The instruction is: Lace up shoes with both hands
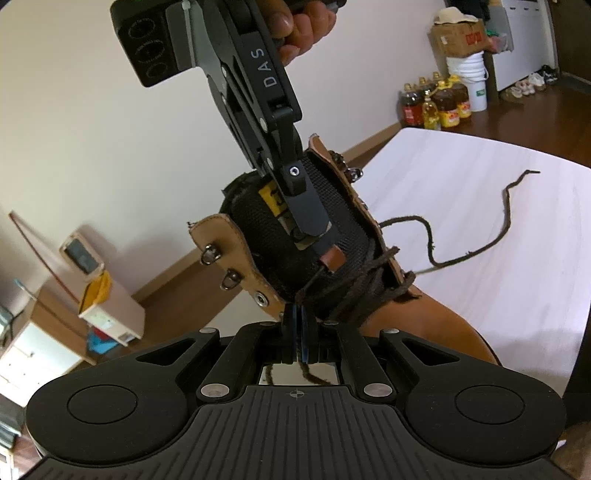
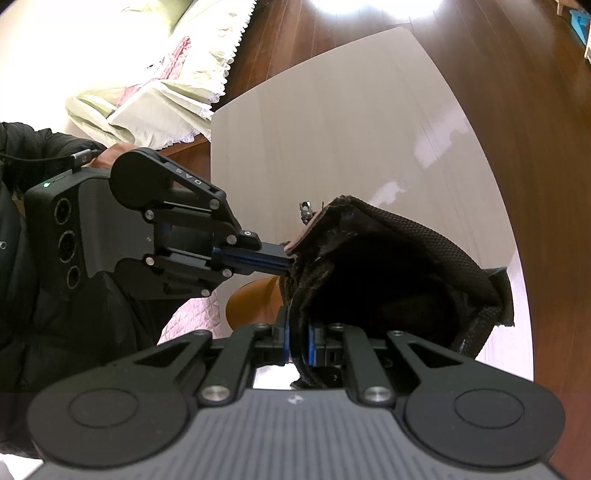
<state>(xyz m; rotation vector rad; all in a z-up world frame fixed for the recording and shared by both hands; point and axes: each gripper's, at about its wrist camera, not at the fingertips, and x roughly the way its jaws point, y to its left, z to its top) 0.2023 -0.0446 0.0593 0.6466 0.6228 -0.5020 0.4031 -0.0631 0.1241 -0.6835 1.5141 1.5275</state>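
The left tool (image 1: 297,325) was clamped on the dark lace (image 1: 432,236); the right tool (image 2: 298,345) pinched the boot's (image 1: 424,325) black tongue (image 2: 295,295) on the bench (image 1: 480,206).

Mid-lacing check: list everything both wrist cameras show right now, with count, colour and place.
Tan leather boot with black mesh tongue: one, on the table, between both tools.
Dark brown lace: one, part threaded; free end trails across the table.
White table: one, under the boot.
Oil bottles: several, yellow and dark, on the floor by the wall.
White bucket: one, behind the bottles, with a cardboard box on top.
Left tool: shut on the lace.
Right tool: shut on the boot's tongue edge.
Hand: one, holding the right tool.
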